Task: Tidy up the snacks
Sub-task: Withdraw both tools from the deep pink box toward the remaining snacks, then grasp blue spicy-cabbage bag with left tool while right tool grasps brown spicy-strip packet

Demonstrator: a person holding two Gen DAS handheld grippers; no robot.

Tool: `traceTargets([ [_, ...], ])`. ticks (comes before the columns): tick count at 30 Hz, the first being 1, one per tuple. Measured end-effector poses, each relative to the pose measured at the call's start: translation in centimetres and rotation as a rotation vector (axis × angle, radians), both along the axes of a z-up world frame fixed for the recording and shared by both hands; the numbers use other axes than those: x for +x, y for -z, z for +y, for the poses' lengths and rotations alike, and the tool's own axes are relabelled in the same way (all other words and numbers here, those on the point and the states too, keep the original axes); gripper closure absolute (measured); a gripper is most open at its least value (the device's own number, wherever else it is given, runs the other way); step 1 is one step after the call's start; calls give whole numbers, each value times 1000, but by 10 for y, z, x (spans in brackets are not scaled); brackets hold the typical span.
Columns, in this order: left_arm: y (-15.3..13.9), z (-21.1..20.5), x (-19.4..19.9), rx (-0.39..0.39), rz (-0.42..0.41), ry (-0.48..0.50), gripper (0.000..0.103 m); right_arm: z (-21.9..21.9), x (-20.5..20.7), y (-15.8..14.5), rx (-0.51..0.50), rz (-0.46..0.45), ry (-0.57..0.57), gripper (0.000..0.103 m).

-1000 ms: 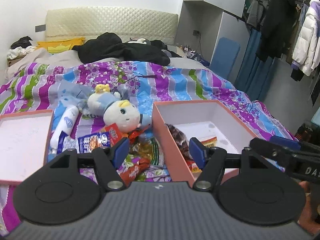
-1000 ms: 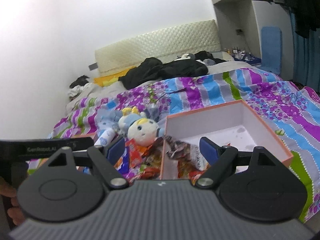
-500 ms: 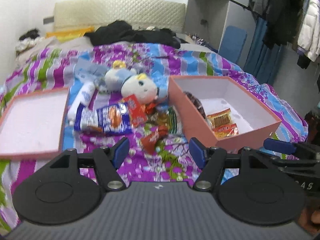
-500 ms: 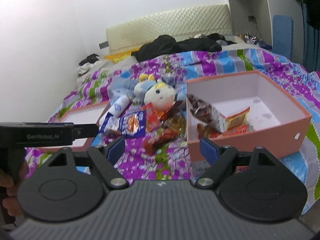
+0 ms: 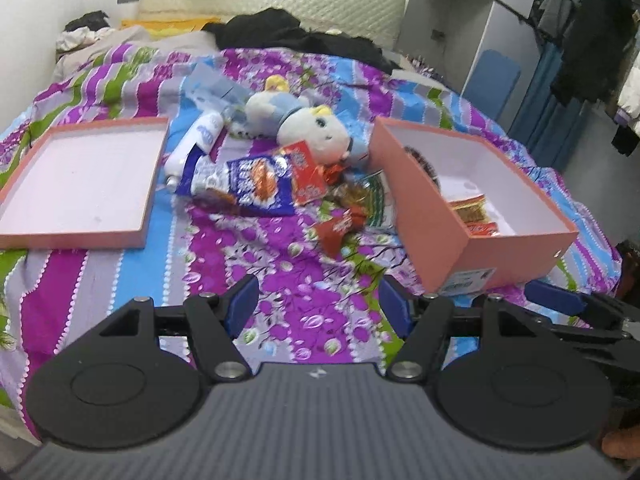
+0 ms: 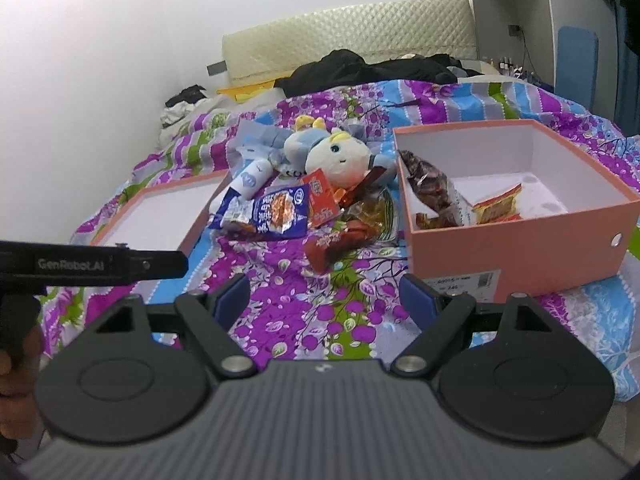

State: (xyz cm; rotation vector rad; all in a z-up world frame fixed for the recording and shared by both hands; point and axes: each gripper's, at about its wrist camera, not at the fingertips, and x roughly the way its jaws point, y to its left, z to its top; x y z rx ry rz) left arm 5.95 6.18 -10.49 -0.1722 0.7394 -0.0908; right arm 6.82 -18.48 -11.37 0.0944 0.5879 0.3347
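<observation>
Both grippers are hanging over the near end of the bed: the left gripper (image 5: 318,306) is standing wide open with nothing between its blue pads, and the right gripper (image 6: 324,296) is likewise spread wide and holding nothing. Under them the bed (image 5: 280,280) is lying beneath a striped purple, blue and green floral cover. On its right side the pink box (image 6: 520,248) is sitting open, with a few snack packets (image 6: 496,204) leaning inside against its left wall and floor. Well apart on the left, the shallow pink lid (image 5: 80,184) is lying open side up. Between box and lid the plush doll (image 5: 312,130) is lying on its side, touching the pile of loose snacks in front of it. In that pile the blue snack bag (image 5: 256,184) is lying flat, just beside a red packet (image 5: 306,172), while a white tube (image 5: 196,144) is resting at the bag's left. Nearest the grippers, a small red wrapped snack (image 5: 336,232) is lying just beside the box's left wall.
</observation>
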Motion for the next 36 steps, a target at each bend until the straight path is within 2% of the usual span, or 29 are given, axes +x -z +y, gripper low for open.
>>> traceTargets([
  [5, 13, 9, 19, 9, 12, 3, 32, 9, 9, 13, -19, 0, 0, 20],
  [11, 34, 19, 60, 41, 8, 6, 30, 27, 32, 33, -30, -5, -1, 20],
  [20, 61, 37, 151, 215, 18, 42, 30, 73, 90, 51, -97, -55, -20, 20],
  [24, 71, 48, 192, 223, 32, 59, 29, 82, 122, 65, -102, -37, 35, 20],
  [27, 79, 55, 223, 259, 52, 78, 22, 86, 142, 75, -92, -8, 81, 20],
  [30, 89, 61, 251, 306, 85, 102, 20, 89, 159, 84, -65, 16, 110, 20],
  [33, 101, 74, 274, 319, 115, 70, 19, 95, 175, 92, -41, 54, 142, 21],
  [36, 108, 87, 287, 283, 144, 15, 19, 98, 186, 100, -17, 90, 174, 21],
])
